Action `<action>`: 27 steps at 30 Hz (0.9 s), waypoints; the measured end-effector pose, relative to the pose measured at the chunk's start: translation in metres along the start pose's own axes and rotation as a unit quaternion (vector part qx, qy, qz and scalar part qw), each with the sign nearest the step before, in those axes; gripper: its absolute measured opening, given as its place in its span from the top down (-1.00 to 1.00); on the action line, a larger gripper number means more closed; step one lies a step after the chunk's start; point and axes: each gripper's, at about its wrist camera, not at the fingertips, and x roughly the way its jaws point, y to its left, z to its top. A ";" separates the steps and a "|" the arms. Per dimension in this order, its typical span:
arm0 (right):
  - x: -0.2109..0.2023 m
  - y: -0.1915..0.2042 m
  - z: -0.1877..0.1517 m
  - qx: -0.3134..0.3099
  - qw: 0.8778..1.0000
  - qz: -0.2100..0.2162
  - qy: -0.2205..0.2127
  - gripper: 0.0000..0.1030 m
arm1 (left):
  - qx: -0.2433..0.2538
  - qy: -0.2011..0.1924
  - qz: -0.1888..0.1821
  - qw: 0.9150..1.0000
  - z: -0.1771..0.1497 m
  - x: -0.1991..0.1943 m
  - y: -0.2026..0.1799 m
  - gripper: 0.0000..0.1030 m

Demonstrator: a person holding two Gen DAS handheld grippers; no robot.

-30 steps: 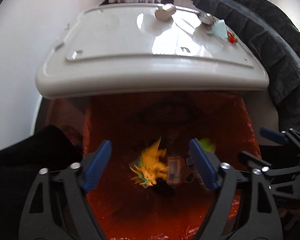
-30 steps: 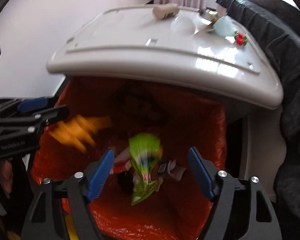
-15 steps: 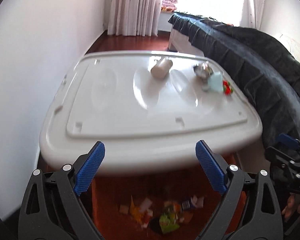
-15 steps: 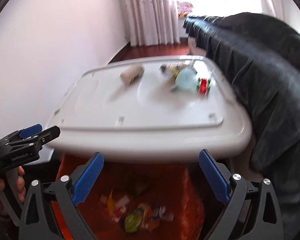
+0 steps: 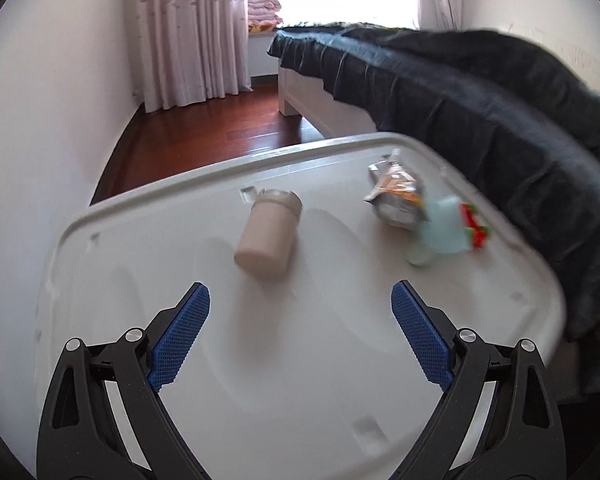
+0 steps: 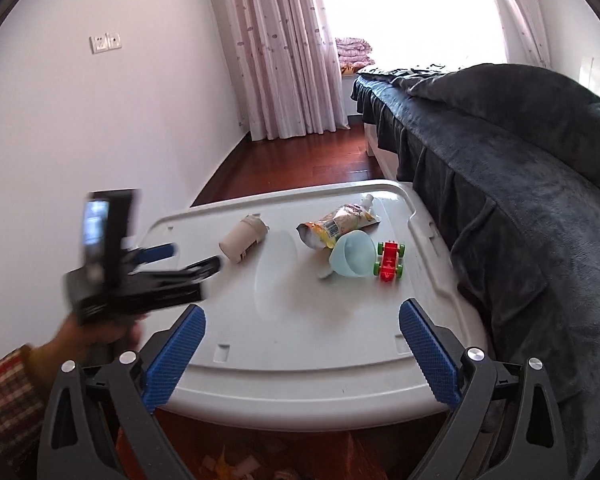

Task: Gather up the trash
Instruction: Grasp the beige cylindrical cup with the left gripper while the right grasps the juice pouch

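Both grippers are up out of the orange bin, left gripper (image 5: 300, 334) and right gripper (image 6: 302, 350) just opened wide and empty, so I line up next trash, snack pouch (image 6: 338, 222) beside beige bottle (image 5: 269, 238) on the counter (image 6: 300, 320).

Lying on its side on the white lid (image 6: 308, 320): beige paper cup (image 6: 242, 242), mouth toward the far edge. Just right of it, crumpled orange-and-silver snack pouch (image 6: 338, 226), torn open, flat, touching the pale blue bowl (image 6: 352, 254).
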 end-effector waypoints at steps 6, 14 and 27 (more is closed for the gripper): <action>0.009 -0.004 -0.011 -0.030 0.999 -0.025 0.010 -0.86 | -0.014 0.024 0.010 1.000 0.027 0.067 0.021 -0.72; 0.004 -0.007 -0.009 -0.019 1.000 -0.002 0.008 -0.86 | 0.004 0.066 0.022 0.998 0.031 0.112 0.023 -0.25; 0.016 -0.018 -0.003 0.000 1.000 -0.004 0.021 -0.87 | -0.054 0.039 0.026 0.997 0.014 0.072 0.030 0.06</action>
